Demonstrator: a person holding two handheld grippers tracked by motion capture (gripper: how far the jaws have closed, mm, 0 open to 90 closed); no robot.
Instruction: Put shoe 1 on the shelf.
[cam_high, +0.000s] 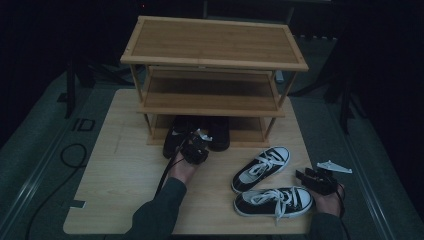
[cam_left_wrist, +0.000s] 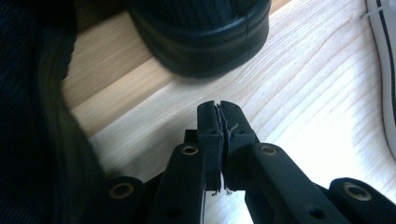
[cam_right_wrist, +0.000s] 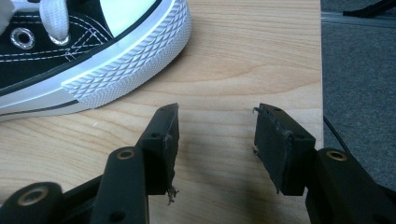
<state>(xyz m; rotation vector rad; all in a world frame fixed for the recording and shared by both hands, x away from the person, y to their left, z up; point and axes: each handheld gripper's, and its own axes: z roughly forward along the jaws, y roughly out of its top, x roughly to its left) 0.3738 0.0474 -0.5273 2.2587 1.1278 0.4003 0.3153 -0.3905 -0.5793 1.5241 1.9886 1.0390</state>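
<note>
The high view is dim and murky, while both gripper views are brighter, with glare on pale wood.

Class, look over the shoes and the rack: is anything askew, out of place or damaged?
The two black-and-white sneakers, one angled and one lying crosswise, sit loose on the table, not on the wooden rack. One black shoe pokes out past the bottom shelf. The right gripper has frayed pads.

Two sneakers (cam_high: 265, 182) lie right of rack (cam_high: 212, 80).
</note>
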